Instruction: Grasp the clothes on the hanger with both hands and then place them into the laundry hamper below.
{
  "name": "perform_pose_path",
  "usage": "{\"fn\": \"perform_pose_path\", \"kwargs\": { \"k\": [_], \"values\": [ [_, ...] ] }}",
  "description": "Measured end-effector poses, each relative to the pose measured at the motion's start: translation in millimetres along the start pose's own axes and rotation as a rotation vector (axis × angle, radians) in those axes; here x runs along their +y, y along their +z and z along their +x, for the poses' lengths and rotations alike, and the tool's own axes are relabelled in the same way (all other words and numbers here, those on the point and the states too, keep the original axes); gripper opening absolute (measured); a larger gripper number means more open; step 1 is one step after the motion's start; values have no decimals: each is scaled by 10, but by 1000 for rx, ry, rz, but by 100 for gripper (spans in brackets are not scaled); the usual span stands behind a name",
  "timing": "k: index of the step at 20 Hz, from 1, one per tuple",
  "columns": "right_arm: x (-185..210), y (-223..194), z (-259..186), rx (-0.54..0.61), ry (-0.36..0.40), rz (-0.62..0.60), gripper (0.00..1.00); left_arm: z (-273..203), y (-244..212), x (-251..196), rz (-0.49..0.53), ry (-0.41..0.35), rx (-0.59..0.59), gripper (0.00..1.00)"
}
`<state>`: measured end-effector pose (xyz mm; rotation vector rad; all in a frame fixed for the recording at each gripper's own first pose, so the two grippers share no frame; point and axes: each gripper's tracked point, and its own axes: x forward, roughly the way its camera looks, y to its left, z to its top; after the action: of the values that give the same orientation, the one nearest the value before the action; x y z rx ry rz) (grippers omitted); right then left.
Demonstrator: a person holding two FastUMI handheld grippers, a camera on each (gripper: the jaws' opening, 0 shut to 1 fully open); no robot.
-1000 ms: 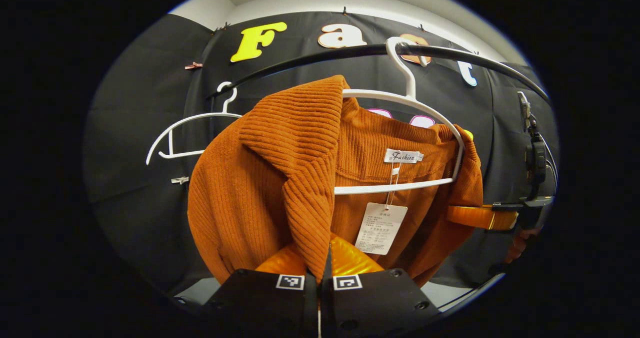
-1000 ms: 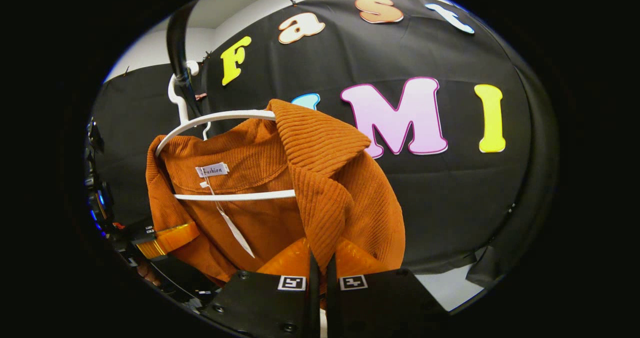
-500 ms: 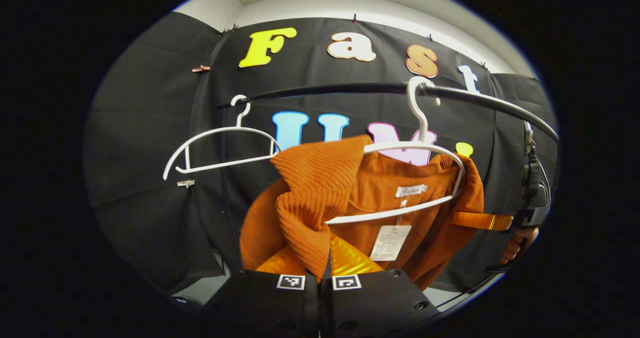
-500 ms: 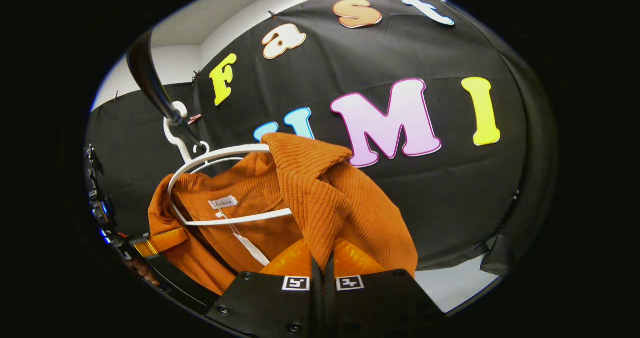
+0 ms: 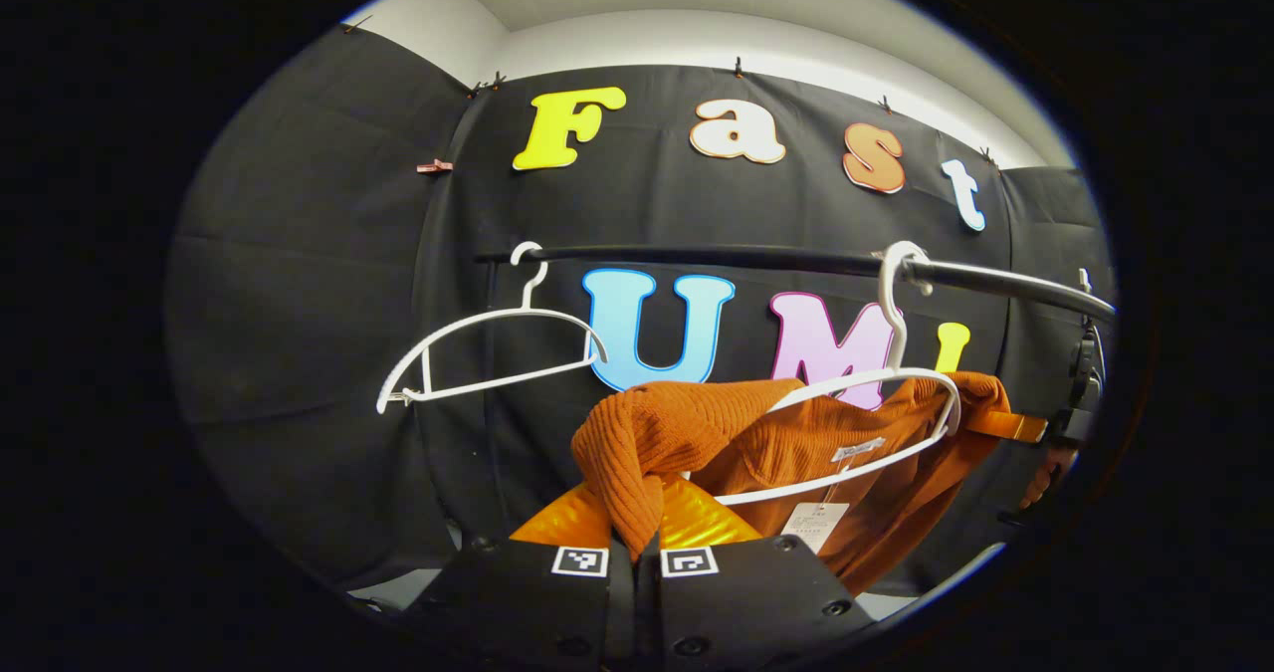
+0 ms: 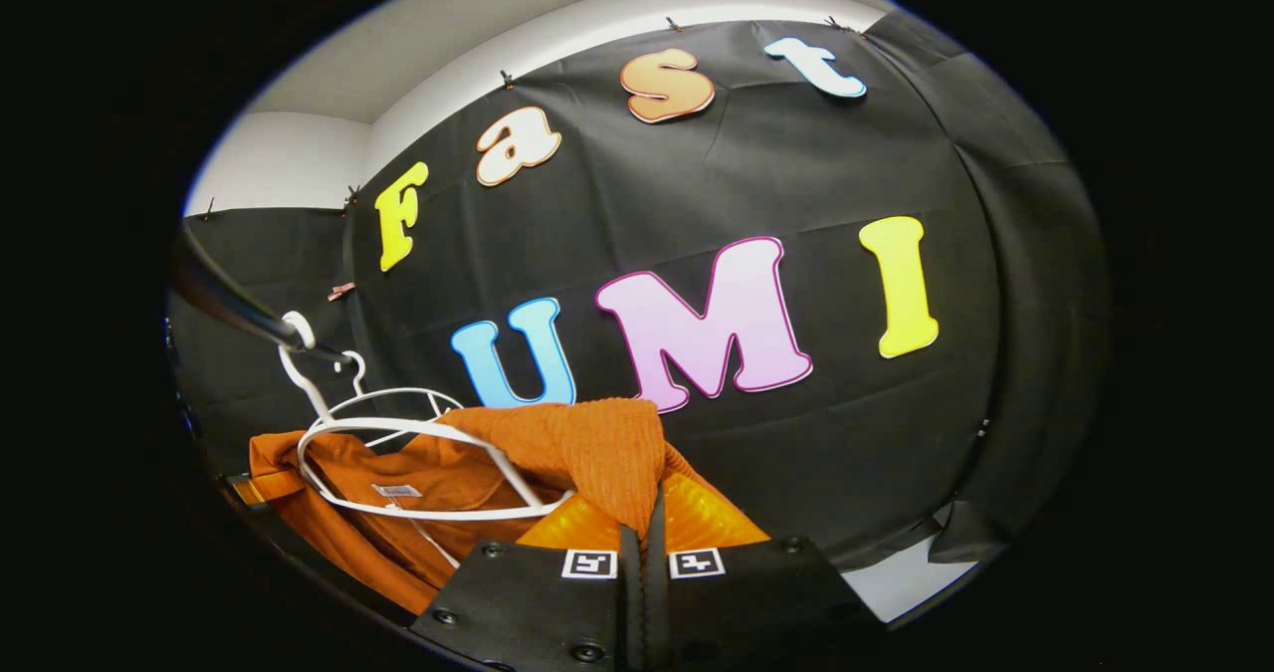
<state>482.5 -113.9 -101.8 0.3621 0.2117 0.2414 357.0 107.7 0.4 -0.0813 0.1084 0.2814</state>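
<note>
Hanging from the black rail (image 5: 756,259), a bare white hanger (image 5: 488,348) shows at the left of the left gripper view, well apart from the second white hanger (image 5: 876,408) at the right, which carries the orange ribbed garment (image 5: 796,443). That view also shows a paper tag (image 5: 814,525) dangling below the garment's neck label, and at the far right edge the other gripper, gripping the garment's far shoulder, with part of a hand (image 5: 1040,478) behind it. The left gripper (image 5: 637,543) is clamped on a fold of the garment's near collar, its fingers pressed together around the knit.

The right gripper view looks from the other side: the rail (image 6: 229,309) slants in at the far left, the loaded hanger (image 6: 418,468) sits low left with the garment (image 6: 557,448) draped half off it, and a strip of pale floor (image 6: 886,582) shows at the lower right. The right gripper (image 6: 643,543) is closed on the fold of ribbed cloth between its fingers.

The garment is rust orange, ribbed, bunched at both collars and sagging between the two grips, one shoulder on the hanger's right end.
</note>
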Motion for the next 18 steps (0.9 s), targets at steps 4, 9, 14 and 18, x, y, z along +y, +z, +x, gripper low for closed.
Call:
{"fn": "perform_pose_path", "kwargs": {
  "k": [4,9,14,18],
  "values": [
    [-119,-62,162,16,-26,-7,5,122,56,150,-4,19,1,5],
    [-191,-444,298,83,-37,19,5,239,-126,384,-16,45,38,5],
    [-97,-729,365,146,-18,2,5,331,-500,650,-51,85,117,5],
    [-147,-1085,382,227,-27,17,5,320,-900,747,-61,101,183,5]
  ]
}}
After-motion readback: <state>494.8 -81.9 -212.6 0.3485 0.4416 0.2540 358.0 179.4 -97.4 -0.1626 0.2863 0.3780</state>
